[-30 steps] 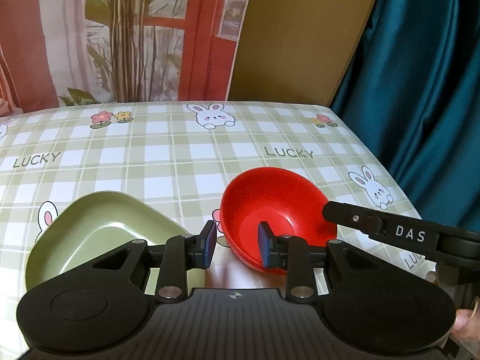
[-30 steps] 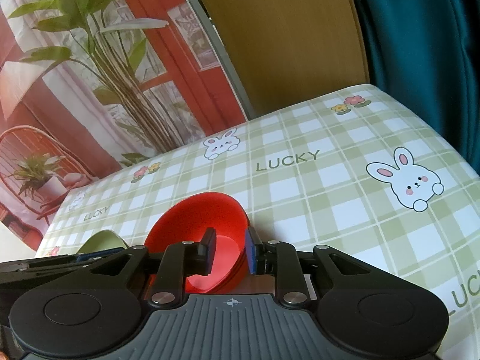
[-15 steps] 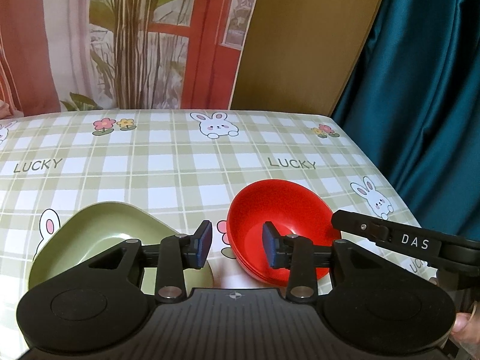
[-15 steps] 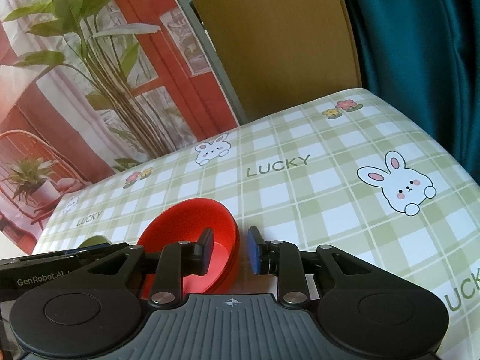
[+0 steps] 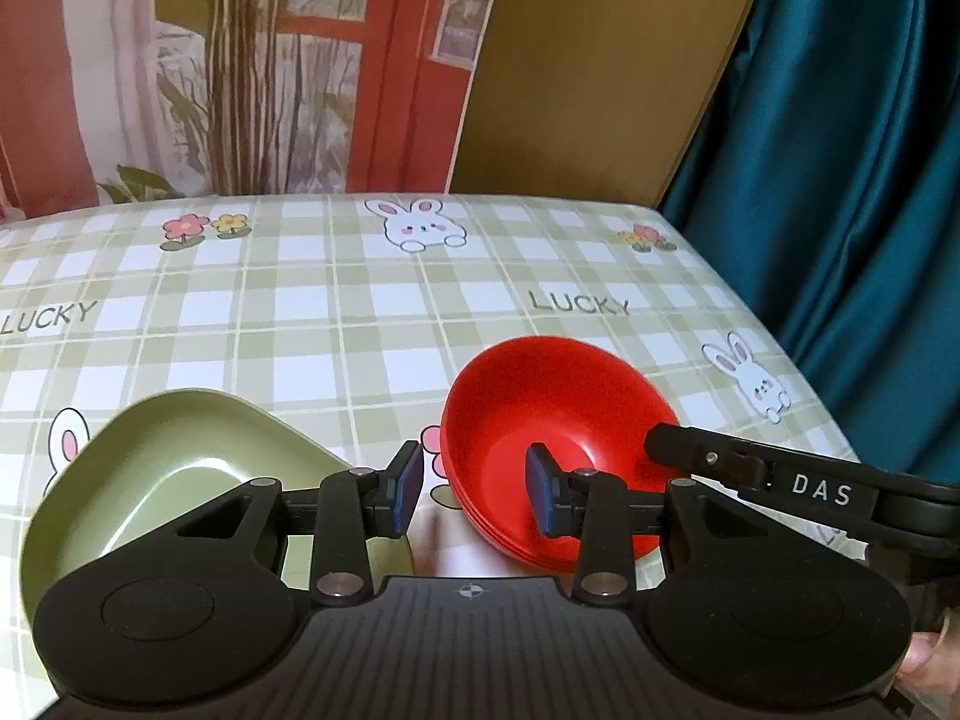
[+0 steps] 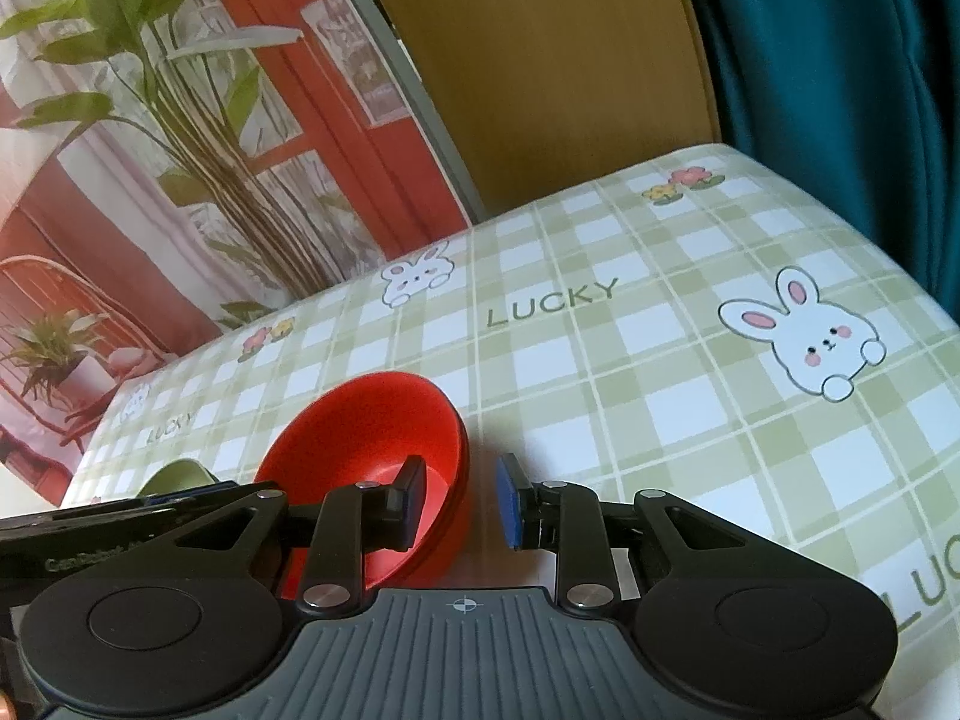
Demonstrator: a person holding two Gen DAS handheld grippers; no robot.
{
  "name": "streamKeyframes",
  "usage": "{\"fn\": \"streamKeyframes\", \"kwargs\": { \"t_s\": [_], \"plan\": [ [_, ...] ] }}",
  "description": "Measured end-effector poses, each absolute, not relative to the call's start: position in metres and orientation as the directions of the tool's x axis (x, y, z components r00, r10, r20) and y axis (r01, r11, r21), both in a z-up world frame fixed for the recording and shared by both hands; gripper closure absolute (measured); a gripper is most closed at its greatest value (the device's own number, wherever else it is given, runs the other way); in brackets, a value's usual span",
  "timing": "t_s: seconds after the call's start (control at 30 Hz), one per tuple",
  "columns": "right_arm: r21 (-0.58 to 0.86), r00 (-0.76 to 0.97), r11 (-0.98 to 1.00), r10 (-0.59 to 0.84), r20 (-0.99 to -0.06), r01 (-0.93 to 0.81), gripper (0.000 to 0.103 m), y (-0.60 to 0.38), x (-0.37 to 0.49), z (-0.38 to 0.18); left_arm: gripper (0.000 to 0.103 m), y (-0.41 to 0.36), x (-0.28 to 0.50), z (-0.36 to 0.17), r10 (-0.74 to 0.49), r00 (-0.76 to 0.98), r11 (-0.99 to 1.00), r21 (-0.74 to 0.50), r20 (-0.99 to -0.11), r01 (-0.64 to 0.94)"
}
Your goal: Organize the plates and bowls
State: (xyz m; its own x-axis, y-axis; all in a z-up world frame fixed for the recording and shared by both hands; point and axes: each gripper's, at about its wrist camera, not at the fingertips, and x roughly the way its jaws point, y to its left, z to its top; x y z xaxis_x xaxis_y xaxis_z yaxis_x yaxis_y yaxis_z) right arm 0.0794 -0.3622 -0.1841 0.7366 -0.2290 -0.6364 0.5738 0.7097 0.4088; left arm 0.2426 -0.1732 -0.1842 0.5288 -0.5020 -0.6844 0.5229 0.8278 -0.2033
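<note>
A stack of red bowls (image 5: 558, 408) rests on the checked tablecloth, right of a green plate (image 5: 150, 468). My left gripper (image 5: 474, 495) is open, straddling the stack's near-left rim with neither pad touching it. In the right wrist view the red bowls (image 6: 360, 426) lie left of centre. My right gripper (image 6: 461, 498) is open too: one finger sits inside the top bowl, the other outside, with gaps on both sides of the rim. One right-gripper finger (image 5: 678, 447) shows at the stack's right edge in the left wrist view. Only a sliver of the green plate (image 6: 174, 474) shows here.
The table (image 5: 360, 312) carries a green plaid cloth with rabbits and "LUCKY" print. Its right edge runs along a teal curtain (image 5: 840, 180). A wooden panel (image 5: 600, 60) and a printed plant backdrop stand behind the far edge. A person's fingertip (image 5: 927, 660) shows at bottom right.
The red bowls, tilted and pinched at the rim a second ago, now lie flat on the cloth. Both grippers' fingers have spread and both have drawn back slightly.
</note>
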Motion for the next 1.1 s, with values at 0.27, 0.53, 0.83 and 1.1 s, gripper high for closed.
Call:
{"fn": "streamKeyframes", "kwargs": {
  "t_s": [0.27, 0.53, 0.83, 1.1],
  "plan": [
    [0.428, 0.733, 0.704, -0.194, -0.652, 0.566, 0.078, -0.360, 0.086, -0.194, 0.064, -0.183, 0.253, -0.199, -0.495, 0.486, 0.823, -0.209, -0.720, 0.528],
    [0.425, 0.731, 0.707, -0.191, -0.656, 0.566, 0.081, -0.358, 0.088, -0.193, 0.065, -0.189, 0.254, -0.200, -0.512, 0.469, 0.811, -0.224, -0.720, 0.541],
    [0.421, 0.742, 0.708, -0.218, -0.633, 0.567, 0.081, -0.358, 0.088, -0.177, 0.065, -0.188, 0.247, -0.185, -0.526, 0.488, 0.803, -0.219, -0.697, 0.554],
    [0.435, 0.767, 0.715, -0.218, -0.604, 0.546, 0.081, -0.353, 0.095, -0.156, 0.065, -0.176, 0.243, -0.157, -0.537, 0.522, 0.806, -0.221, -0.662, 0.549]
  ]
}}
